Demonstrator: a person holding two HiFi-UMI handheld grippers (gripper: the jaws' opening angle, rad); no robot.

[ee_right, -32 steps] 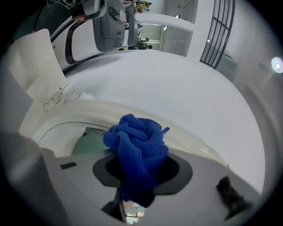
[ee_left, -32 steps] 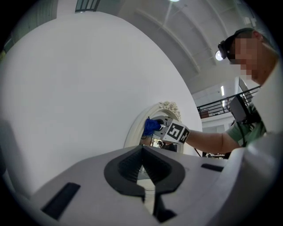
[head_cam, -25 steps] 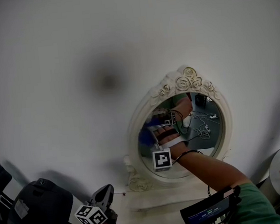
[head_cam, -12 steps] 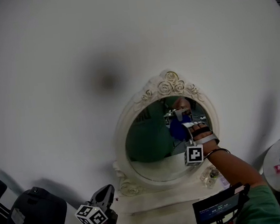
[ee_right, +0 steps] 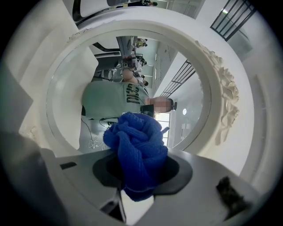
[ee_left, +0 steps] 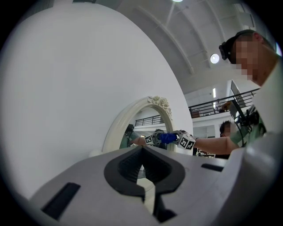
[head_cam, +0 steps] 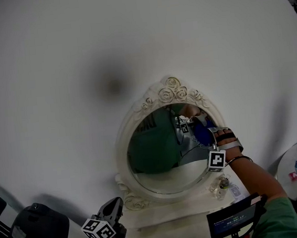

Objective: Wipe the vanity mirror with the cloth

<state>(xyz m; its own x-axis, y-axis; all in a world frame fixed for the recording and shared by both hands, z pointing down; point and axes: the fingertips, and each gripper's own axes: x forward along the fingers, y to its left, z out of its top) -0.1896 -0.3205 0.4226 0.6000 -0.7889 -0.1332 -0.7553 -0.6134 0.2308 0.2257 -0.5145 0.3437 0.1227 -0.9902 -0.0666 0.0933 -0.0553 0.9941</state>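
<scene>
Cloth point(ee_right: 135, 145) clamped in right gripper point(ee_right: 140, 183).

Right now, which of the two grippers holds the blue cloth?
The right gripper, up at the mirror, is shut on the blue cloth; the left gripper, lower down, holds nothing.

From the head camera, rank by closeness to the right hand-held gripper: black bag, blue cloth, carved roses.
1. The blue cloth, clamped in the right hand-held gripper.
2. The carved roses, just above, atop the mirror frame.
3. The black bag, far lower left.
</scene>
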